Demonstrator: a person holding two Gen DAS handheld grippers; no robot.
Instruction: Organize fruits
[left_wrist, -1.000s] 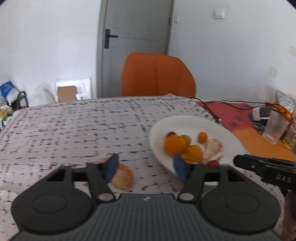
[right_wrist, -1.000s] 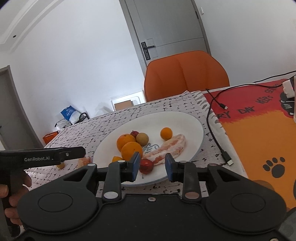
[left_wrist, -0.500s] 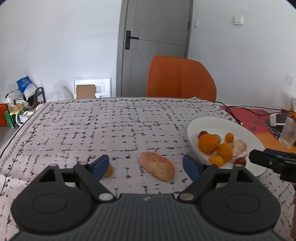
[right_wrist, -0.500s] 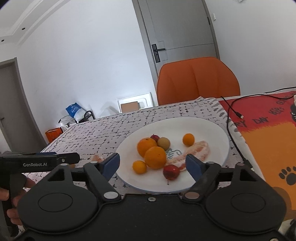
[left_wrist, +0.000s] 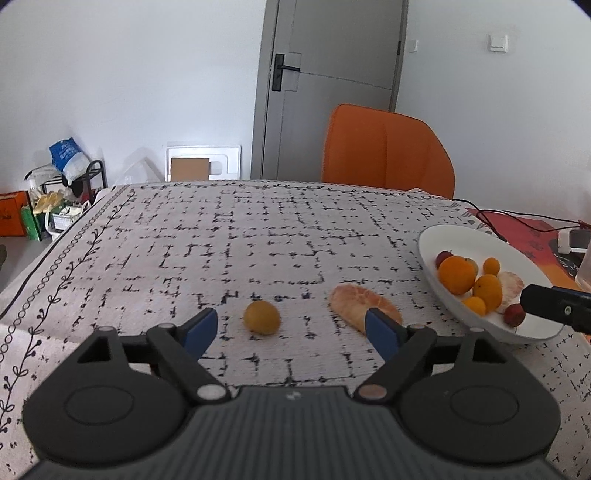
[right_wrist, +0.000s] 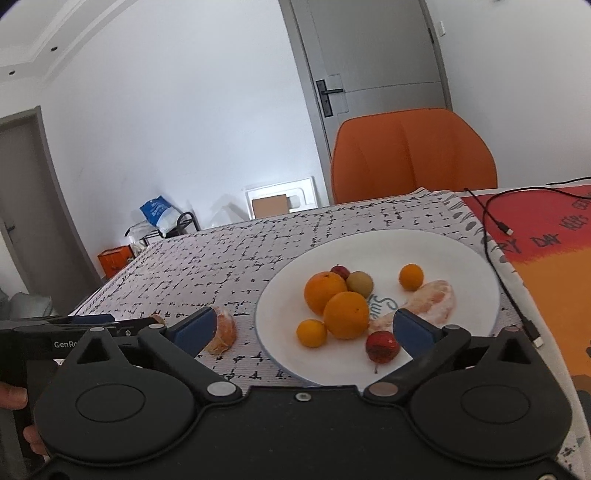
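A white plate (right_wrist: 461, 254) holds two oranges (right_wrist: 345, 314), small orange fruits, a red fruit (right_wrist: 382, 346), a greenish fruit and a peeled citrus piece (right_wrist: 434, 299); the plate also shows in the left wrist view (left_wrist: 476, 240). On the patterned cloth lie a small yellow fruit (left_wrist: 261, 316) and a peeled citrus segment (left_wrist: 360, 304), seen also in the right wrist view (right_wrist: 221, 332). My left gripper (left_wrist: 291, 328) is open and empty just before these two. My right gripper (right_wrist: 303, 328) is open and empty at the plate's near rim.
An orange chair (left_wrist: 388, 147) stands behind the table. A red-orange mat (right_wrist: 554, 258) with a black cable (right_wrist: 491, 221) lies right of the plate. A clear cup (left_wrist: 585, 273) is at the far right. Clutter sits on the floor at left (left_wrist: 55, 199).
Both grippers have opened wide and pulled back. The right one let the red fruit go onto the plate. The left one swung left, leaving the citrus segment and bringing the yellow fruit into view.
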